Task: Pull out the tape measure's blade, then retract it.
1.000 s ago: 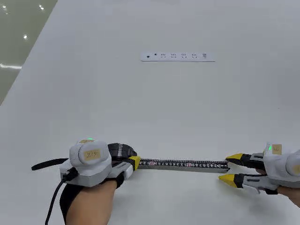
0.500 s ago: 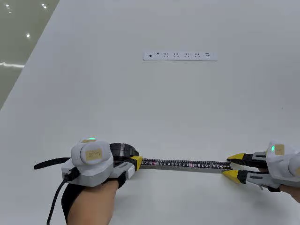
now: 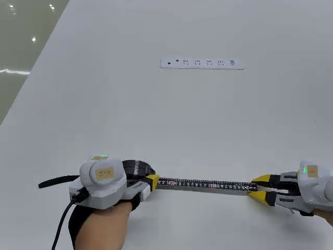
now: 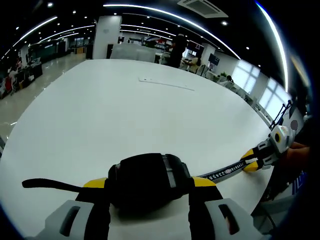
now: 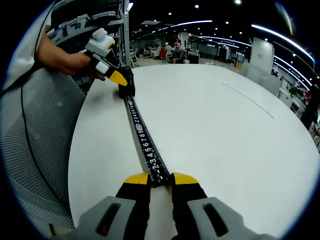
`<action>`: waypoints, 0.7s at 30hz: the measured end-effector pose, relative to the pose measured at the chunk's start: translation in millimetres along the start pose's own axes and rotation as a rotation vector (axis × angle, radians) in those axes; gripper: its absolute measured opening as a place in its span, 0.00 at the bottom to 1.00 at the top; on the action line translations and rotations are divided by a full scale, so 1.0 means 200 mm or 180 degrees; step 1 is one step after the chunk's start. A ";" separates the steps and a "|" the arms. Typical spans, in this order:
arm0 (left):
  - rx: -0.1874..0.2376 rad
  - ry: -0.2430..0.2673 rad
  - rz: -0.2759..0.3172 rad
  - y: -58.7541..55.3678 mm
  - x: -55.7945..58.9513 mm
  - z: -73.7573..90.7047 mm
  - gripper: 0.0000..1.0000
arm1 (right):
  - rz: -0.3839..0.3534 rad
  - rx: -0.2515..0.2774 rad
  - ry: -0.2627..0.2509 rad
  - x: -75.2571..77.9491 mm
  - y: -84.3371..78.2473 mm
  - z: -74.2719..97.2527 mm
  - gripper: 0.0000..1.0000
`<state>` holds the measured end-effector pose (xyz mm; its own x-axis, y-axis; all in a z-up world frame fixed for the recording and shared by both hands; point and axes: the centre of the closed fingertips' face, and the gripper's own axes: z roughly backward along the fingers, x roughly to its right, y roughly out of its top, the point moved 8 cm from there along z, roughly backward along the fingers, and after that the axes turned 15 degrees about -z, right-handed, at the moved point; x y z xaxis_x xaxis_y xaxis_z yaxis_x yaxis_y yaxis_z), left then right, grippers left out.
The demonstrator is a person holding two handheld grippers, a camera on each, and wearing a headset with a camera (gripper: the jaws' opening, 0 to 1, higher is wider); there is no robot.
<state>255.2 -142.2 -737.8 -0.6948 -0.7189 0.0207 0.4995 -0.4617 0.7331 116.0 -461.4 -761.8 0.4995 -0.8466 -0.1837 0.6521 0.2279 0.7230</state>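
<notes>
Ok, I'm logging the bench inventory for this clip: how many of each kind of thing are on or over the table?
tape measure: 1
power strip: 1
claws: 2, the left claw and the right claw
total: 4

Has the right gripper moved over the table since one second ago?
No. Against the power strip the right gripper keeps its place; only its tongs have closed on the tape measure blade.

Near left on bench (image 3: 156, 120): tape measure (image 3: 136, 168), between jaws of left hand-held gripper (image 3: 146, 178). From it blade (image 3: 205, 184) runs right along bench to right hand-held gripper (image 3: 256, 187), near right. Far centre: power strip (image 3: 202, 63), well apart.
</notes>
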 end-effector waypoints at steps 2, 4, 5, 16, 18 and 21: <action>0.0009 -0.0010 -0.0004 0.00 0.00 0.00 0.61 | -0.0034 0.0018 -0.0018 0.00 0.00 0.00 0.14; 0.0013 -0.0005 -0.0008 0.00 0.00 0.00 0.61 | -0.0061 0.0030 -0.0024 0.00 0.00 0.00 0.14; 0.0016 -0.0003 -0.0006 0.00 0.00 0.00 0.61 | -0.0072 0.0034 -0.0025 0.00 0.00 0.00 0.14; 0.0077 -0.0005 0.0083 0.00 -0.01 0.02 0.60 | -0.0110 0.0054 -0.0015 0.01 0.00 -0.01 0.14; 0.0067 -0.0001 0.0074 0.00 0.00 0.01 0.60 | -0.0101 0.0046 -0.0012 0.00 0.00 -0.01 0.14; 0.0026 0.0019 0.0031 0.00 0.00 0.01 0.59 | -0.0112 0.0053 -0.0006 0.00 0.00 -0.01 0.14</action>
<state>254.5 -141.6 -735.6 -0.6869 -0.7263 0.0239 0.5020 -0.4505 0.7383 117.5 -460.8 -763.0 0.4753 -0.8549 -0.2080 0.6598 0.1899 0.7271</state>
